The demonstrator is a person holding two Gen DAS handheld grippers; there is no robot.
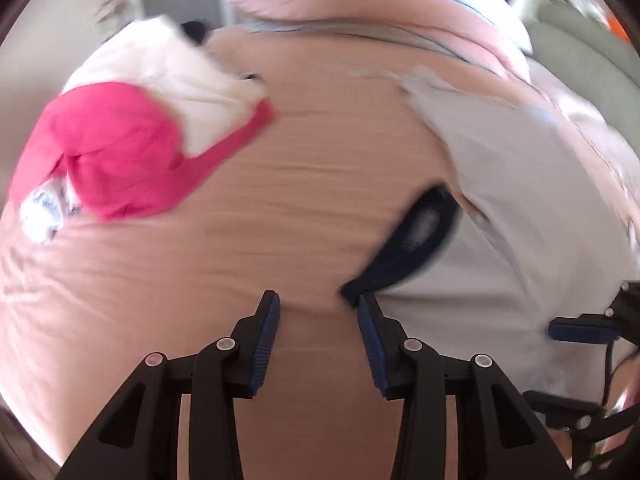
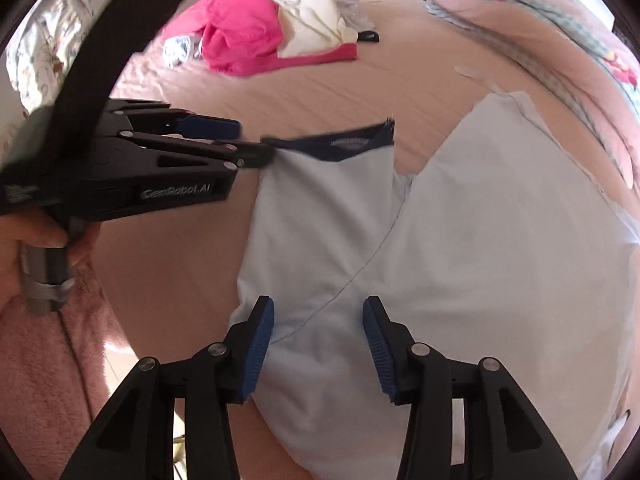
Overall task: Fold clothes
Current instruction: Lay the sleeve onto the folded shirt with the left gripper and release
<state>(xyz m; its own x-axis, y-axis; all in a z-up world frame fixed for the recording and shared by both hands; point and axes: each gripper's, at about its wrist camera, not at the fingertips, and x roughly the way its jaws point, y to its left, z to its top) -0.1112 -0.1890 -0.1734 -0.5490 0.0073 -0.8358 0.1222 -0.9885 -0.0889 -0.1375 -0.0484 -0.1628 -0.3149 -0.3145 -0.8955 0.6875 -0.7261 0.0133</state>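
Left wrist view: left gripper (image 1: 319, 312) gapes wide, empty, by the navy collar (image 1: 416, 236) of the pale blue shirt (image 1: 532, 208), right of frame.

Right wrist view: right gripper (image 2: 318, 318) gapes over it; thin, limp cloth, best pinched at collar or hem.

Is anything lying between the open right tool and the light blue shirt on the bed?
Nothing visible. The right tool hangs open directly over the light blue shirt; the clothes pile lies far off.

black hand-held gripper (image 2: 318, 336), blue ribbed pads (image 2: 260, 344), silver screws.
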